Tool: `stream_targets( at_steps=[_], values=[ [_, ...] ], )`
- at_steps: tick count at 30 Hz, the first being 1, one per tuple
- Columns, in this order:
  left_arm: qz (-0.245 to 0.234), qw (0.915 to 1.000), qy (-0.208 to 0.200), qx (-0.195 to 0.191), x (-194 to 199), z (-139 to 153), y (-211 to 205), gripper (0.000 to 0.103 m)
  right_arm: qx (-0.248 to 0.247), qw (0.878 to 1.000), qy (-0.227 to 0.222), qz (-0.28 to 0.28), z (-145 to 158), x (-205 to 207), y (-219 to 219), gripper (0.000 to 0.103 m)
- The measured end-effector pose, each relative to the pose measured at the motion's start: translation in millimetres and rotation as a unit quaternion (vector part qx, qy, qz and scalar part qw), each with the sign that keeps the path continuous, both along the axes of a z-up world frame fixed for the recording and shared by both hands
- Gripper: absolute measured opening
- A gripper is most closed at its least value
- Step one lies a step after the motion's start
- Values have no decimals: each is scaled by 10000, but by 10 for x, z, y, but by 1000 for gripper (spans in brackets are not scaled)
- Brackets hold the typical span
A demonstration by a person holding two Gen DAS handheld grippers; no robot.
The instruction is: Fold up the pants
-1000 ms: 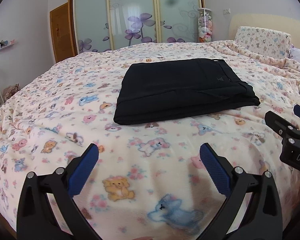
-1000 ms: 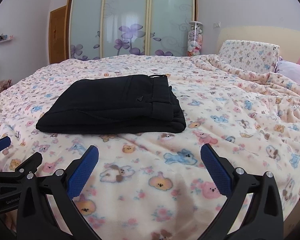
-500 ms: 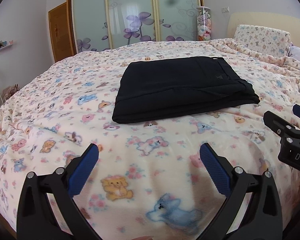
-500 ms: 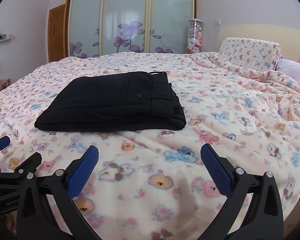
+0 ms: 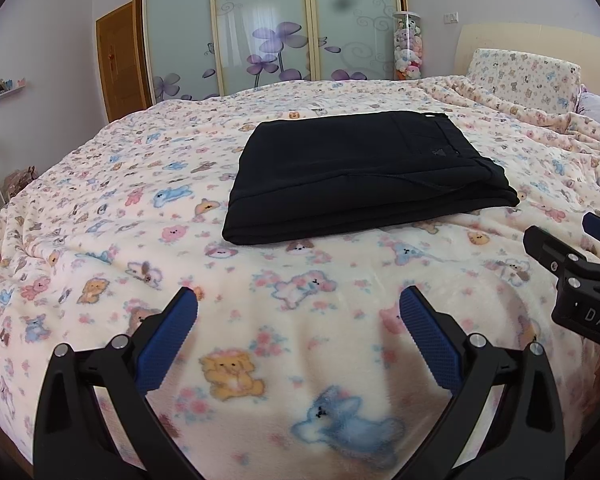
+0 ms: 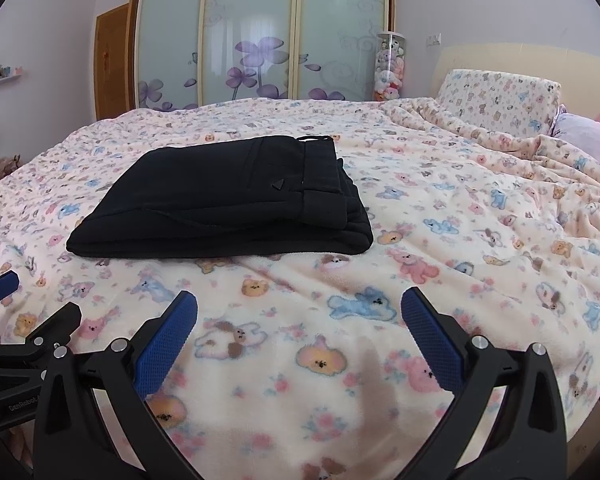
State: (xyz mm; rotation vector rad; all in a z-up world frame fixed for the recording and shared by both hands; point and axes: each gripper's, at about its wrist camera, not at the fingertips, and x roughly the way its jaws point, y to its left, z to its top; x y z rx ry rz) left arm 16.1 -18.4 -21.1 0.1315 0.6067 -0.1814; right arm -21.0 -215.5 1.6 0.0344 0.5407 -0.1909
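Black pants [image 5: 360,176] lie folded into a flat rectangle on the bear-print blanket [image 5: 140,240], waistband at the right end. They also show in the right wrist view [image 6: 228,204]. My left gripper [image 5: 298,312] is open and empty, held above the blanket well short of the pants. My right gripper [image 6: 299,314] is open and empty, also short of the pants. The right gripper shows at the right edge of the left wrist view [image 5: 572,256]; the left gripper shows at the left edge of the right wrist view [image 6: 24,324].
The bed fills both views. A patterned pillow [image 6: 496,100] and a pink pillow [image 6: 588,136] lie at the head on the right. Sliding wardrobe doors [image 5: 268,28], a wooden door [image 5: 118,60] and a tube of soft toys [image 5: 408,48] stand behind the bed.
Both grippers have drifted slightly back and tilted; the pants sit a little higher in both views. The pants have not moved. Both grippers stay open.
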Motion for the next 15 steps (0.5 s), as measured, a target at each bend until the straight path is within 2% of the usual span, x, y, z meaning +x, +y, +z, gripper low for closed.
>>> stream_targets(
  at_steps=[15],
  values=[
    [-46, 10000, 18, -57, -5, 16, 4, 101, 7, 10000, 87, -2, -30, 36, -41, 102]
  ],
)
